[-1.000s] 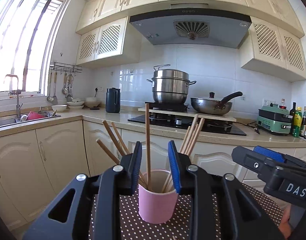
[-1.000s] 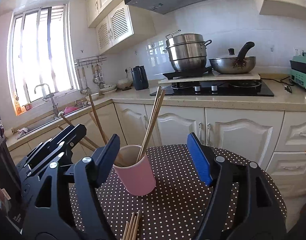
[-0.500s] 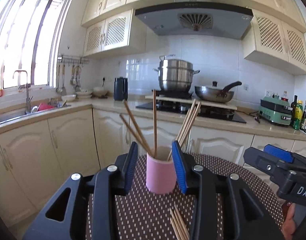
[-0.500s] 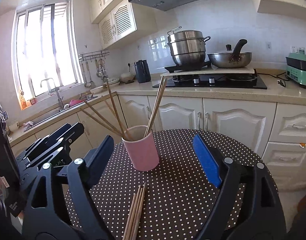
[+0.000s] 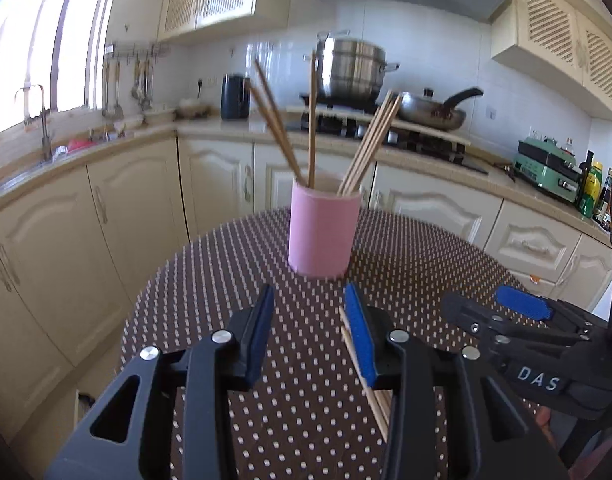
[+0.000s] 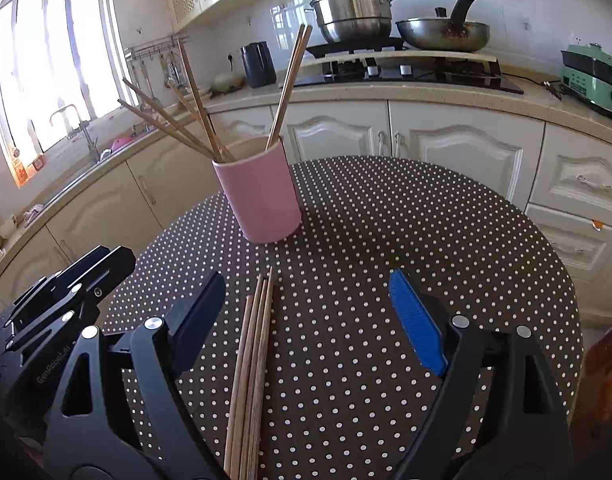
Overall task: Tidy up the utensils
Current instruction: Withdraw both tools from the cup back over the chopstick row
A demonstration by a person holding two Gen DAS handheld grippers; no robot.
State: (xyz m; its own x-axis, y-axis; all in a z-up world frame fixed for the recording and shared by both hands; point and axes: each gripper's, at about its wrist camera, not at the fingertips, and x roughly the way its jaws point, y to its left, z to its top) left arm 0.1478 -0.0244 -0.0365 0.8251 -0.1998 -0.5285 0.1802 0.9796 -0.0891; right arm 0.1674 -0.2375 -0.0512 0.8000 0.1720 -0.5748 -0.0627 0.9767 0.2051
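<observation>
Pink cup point(image 6: 262, 196) mid-table, loose chopsticks point(image 6: 252, 360) between right claw's point(image 6: 306, 320) wide-apart jaws; left claw point(image 5: 309, 336) opening, empty.

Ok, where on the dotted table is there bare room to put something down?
Right of the pink cup, out to the table edge, is bare polka-dot cloth, as is the strip left of the cup. It is crowded in front of the cup: loose chopsticks lie there.
</observation>
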